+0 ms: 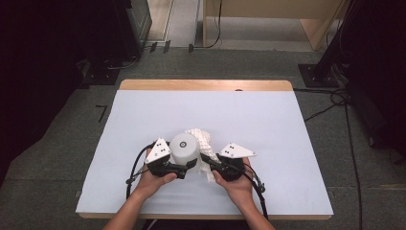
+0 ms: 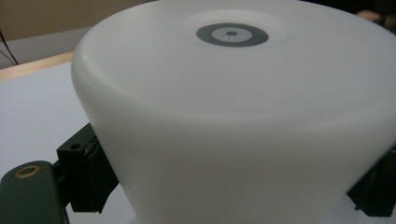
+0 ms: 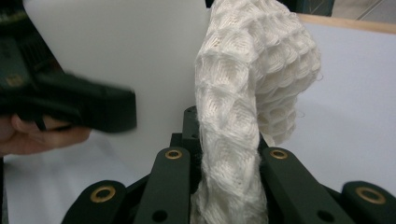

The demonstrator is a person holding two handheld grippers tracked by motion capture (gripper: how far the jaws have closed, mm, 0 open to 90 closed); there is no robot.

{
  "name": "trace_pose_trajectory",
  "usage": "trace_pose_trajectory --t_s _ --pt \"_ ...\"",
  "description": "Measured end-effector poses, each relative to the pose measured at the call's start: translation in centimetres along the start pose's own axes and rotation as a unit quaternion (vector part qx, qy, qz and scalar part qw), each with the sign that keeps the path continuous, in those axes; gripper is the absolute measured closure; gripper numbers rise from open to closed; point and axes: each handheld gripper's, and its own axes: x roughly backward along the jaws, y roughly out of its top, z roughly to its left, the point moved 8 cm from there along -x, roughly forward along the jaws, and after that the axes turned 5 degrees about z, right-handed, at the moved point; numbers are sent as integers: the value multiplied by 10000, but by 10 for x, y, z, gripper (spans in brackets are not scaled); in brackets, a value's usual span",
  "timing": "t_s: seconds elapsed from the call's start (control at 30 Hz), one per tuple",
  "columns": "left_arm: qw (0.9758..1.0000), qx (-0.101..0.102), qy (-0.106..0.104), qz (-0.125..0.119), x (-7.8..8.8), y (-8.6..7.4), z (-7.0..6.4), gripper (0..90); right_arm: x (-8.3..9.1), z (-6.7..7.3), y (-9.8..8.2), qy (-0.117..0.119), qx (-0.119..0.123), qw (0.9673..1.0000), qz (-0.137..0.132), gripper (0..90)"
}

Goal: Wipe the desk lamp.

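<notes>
The left gripper (image 1: 187,166) grips the upturned white cup (image 1: 185,148) near the desk's (image 1: 268,124) near edge. Just right, the right gripper (image 1: 207,159) jaws clamp a white cloth (image 1: 203,140) touching the cup.

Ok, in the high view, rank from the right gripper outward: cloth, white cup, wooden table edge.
From the right gripper:
1. Cloth, pinched in its jaws, beside the cup.
2. White cup, upside down, just to the left.
3. Wooden table edge, at the far side.

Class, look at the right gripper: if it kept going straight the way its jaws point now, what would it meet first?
Most likely the white cup. The right gripper, shut on the white waffle cloth, points toward the cup's side, which rises just behind the cloth in the right gripper view. Depth there is hard to judge.
</notes>
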Motion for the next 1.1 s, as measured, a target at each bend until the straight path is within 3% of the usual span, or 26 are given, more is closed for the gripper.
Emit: trace_pose_trajectory --t_s 0.13,0.23,0.37,0.47,0.6,0.77,0.87,0.9,1.0,1.1 --pt "9997 207 -67 -132 4 3 6 86 -6 0 -6 -11 -1 9999 130 790" --pt "9998 147 112 -104 3 2 8 86 -6 -1 -6 -32 -1 9999 123 790" --pt "9975 -106 684 116 -5 -5 12 86 1 -5 0 -106 -12 9999 -16 790" --pt "9931 -15 1158 193 -10 -11 23 85 9 -12 5 -203 -80 9996 -166 790" --pt "9884 -87 1467 395 -13 -21 33 84 18 -23 7 -368 -200 9987 -296 790" --pt "9863 -306 1531 530 -18 -26 30 83 19 -28 5 -424 -265 9984 -281 790" --pt "9868 -189 1504 572 -16 -27 32 81 18 -27 5 -446 -230 9983 -296 791" --pt "9858 -142 1593 519 -13 -26 33 70 18 -26 5 -444 -242 9983 -290 790" --pt "9860 10 1648 253 -3 -20 33 47 18 -27 4 -449 -243 9983 -293 790" --pt "9829 78 1826 203 0 -20 30 43 18 -29 4 -442 -298 9981 -296 790"
